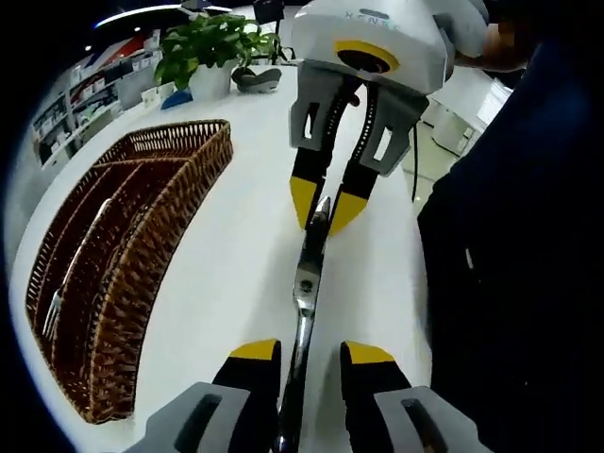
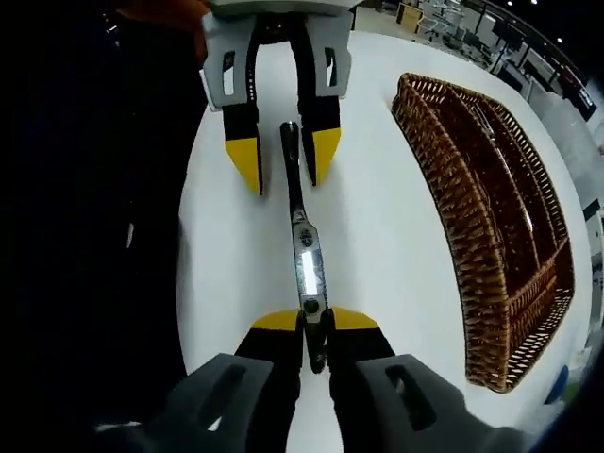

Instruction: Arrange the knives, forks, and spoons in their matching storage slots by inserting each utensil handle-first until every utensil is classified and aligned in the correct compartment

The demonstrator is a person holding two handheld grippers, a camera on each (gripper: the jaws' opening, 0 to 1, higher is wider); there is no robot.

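Left gripper view: left gripper (image 1: 309,363) at 6 o'clock, fingers (image 1: 255,351) narrow around a utensil (image 1: 304,293), gap each side; grip not certain. The piece runs up toward 12 o'clock, where the right gripper (image 1: 326,209) pinches its far end. Which kind of utensil, cannot tell.

Right gripper view: right gripper (image 2: 314,326) at 6 o'clock, fingers clamped on the utensil. At 12 o'clock the left gripper flanks the other end, a gap showing each side. Utensil held between both, over the white tabletop (image 2: 387,236).

Wicker tray (image 1: 142,274) at 9 o'clock in the left gripper view, well apart. At least one utensil (image 1: 54,311) lies in a slot. Judgement: partly sorted; this piece not yet inserted.
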